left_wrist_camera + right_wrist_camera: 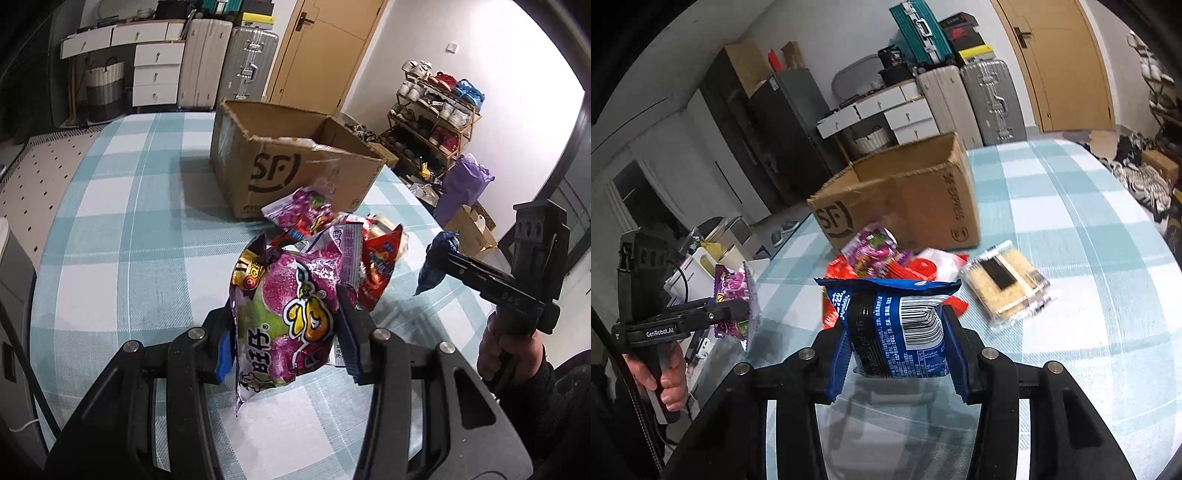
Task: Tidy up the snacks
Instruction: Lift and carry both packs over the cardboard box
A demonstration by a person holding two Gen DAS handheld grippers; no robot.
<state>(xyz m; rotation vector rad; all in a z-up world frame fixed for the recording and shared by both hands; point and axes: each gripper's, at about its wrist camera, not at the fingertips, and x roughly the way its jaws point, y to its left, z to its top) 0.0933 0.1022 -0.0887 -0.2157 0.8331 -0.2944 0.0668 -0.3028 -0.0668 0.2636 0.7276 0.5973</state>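
Left gripper pinching purple gummy bag, right gripper clamping blue cookie pack, both short of cardboard box; slick film could slip free.

Snack pile on the table — before the box.
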